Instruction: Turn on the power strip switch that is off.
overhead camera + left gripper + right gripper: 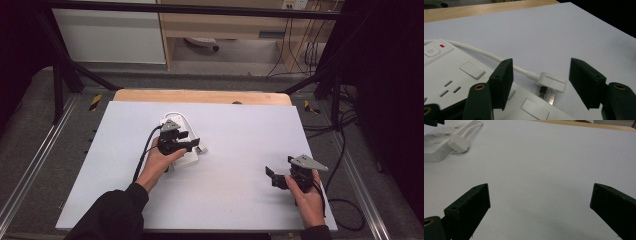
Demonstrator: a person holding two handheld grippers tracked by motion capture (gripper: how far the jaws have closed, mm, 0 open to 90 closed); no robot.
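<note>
- High view, item one: my left gripper (192, 145), black, two-jawed, sits over the white plastic power strip (187, 159) left of centre on the pale grey tabletop board (240, 200).
- Left gripper view: my left jaws stand apart, pressing on nothing. Between them, touching neither, lies the flat white plastic plug (551, 82), its metal prongs (547, 94) bare and resting at the edge of the strip's body.
- White round cord (486, 53): runs from the plug back along the strip, past the round power button (431, 52) and small red indicator (441, 45).
- Step in hand, as I judge it: a grip on the plug. To do it well I should centre the jaws on the plug's two flat sides, stay clear of the prongs, and keep the cord slack so the strip is not dragged.
- Right gripper view: my right gripper (539, 202) hovers low over bare board, jaws wide apart and empty; strip and plug lie well away at upper left.
- Surroundings: light wooden table edge (200, 96) behind the board, black frame bars (65, 75), loose black cables (345, 150) to the right.
- Obstructions: the strip's raised body lies under my left-hand jaw in the left gripper view and may foul a low closing; otherwise nothing crowds the plug.
</note>
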